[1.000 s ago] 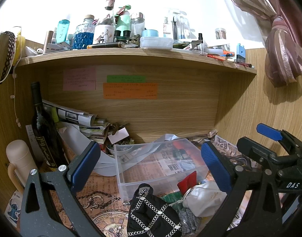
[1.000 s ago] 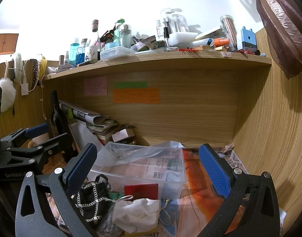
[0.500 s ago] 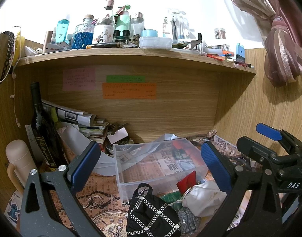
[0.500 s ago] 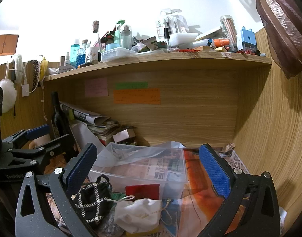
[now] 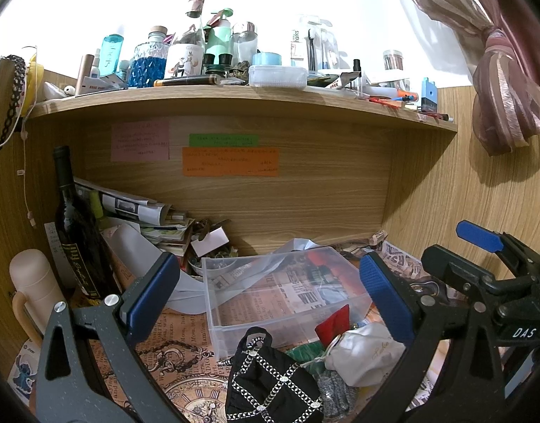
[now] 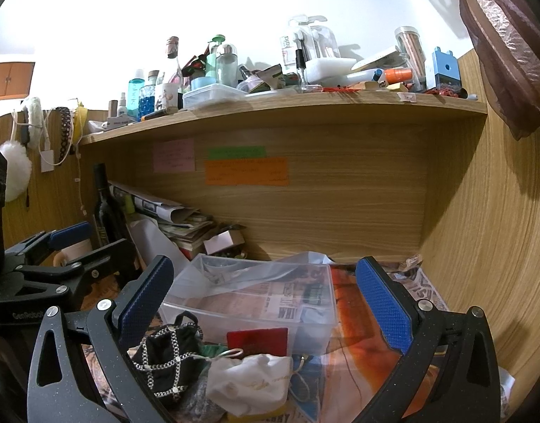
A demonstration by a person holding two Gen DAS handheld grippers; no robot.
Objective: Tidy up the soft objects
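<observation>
Change: I see almost nothing moved since a second ago — both grippers hover as before
Soft pile: black chain-pattern pouch [image 5: 273,377], white drawstring pouch [image 6: 250,382] and red pouch [image 6: 257,341] lie bunched just before the clear bin [image 5: 280,292]
Left gripper [image 5: 270,299]: fingers wide apart, holding nothing
Right gripper [image 6: 264,303]: spread wide too, above the pile
Beyond: wine bottle [image 5: 76,232] at the left under the shelf [image 5: 234,97]

The quilted bag [image 5: 270,380] and drawstring pouch [image 5: 366,354] lie just in front of the plastic bin [image 5: 284,292]. Left of the bin stands a bottle [image 5: 76,232] (papers [image 5: 143,218] lean behind it), shelf [image 5: 234,97] above.
</observation>
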